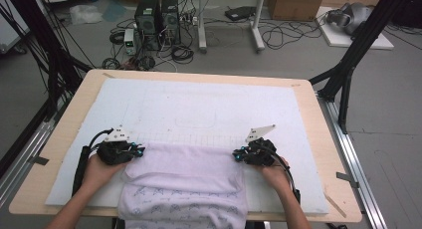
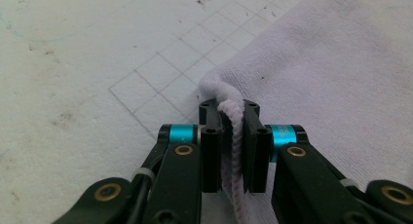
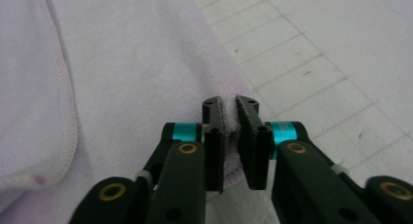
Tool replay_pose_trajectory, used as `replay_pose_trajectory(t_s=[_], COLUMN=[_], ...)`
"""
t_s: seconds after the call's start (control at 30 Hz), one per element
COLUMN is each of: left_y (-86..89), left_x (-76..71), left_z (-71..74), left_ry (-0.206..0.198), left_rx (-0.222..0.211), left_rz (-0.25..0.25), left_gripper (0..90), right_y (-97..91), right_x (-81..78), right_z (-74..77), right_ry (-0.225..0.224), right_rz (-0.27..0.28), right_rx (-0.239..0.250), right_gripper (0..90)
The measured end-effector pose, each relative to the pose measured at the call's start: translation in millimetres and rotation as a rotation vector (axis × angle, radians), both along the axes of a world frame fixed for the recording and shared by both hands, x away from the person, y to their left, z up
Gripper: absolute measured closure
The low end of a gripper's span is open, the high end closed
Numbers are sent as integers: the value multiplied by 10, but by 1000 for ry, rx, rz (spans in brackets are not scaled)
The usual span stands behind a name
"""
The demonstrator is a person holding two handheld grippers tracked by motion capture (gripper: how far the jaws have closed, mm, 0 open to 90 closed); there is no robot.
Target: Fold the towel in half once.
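Near the counter's [image 1: 64,139] front edge, each hand-held gripper, left [image 1: 130,150] and right [image 1: 240,155], is clenched on a far corner of the pale towel [image 1: 186,181].

towel [image 1: 184,181]: pale lilac terry cloth, looking soft and nubbly, matt; stitched hem showing along one edge
left gripper [image 2: 233,136]: matt black plastic jaws, glossy turquoise metal sleeves, brass-coloured rivets shining
right gripper [image 3: 231,136]: showing the same matt black, turquoise and brass finish
mat [image 1: 199,107]: white, foam-like, matt, looking slightly rough and smudged, carrying thin drawn grid lines
table [image 1: 323,139]: pale wood, smooth, looking dull
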State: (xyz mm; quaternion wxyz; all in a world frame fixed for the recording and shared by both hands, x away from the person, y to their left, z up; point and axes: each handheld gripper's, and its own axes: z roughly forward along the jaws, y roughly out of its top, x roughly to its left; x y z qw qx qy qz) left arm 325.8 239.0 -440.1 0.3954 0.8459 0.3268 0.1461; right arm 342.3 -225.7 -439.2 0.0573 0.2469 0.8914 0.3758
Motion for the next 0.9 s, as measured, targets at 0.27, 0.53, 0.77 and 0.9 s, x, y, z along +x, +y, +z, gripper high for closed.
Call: replay_pose_trajectory(t_s=[0.27,0.53,0.77,0.9], left_y=[-116,-284,-311,-270], left_x=[297,942,1343,1435], left_z=[133,386,996,1012], left_ry=[-61,-80,-162,-148], left_rx=[-37,-19,-37,-32], left_rz=[48,118,166,209], left_gripper=[832,840,842,775], right_y=[-226,-327,-254,-263], right_x=[280,861,1302,1388], right_z=[128,392,991,1116], right_ry=[-33,-38,-154,-174], right_rz=[-96,-210,-270,-286], right_rx=[-6,-41,-108,-34], right_gripper=[855,858,860,803])
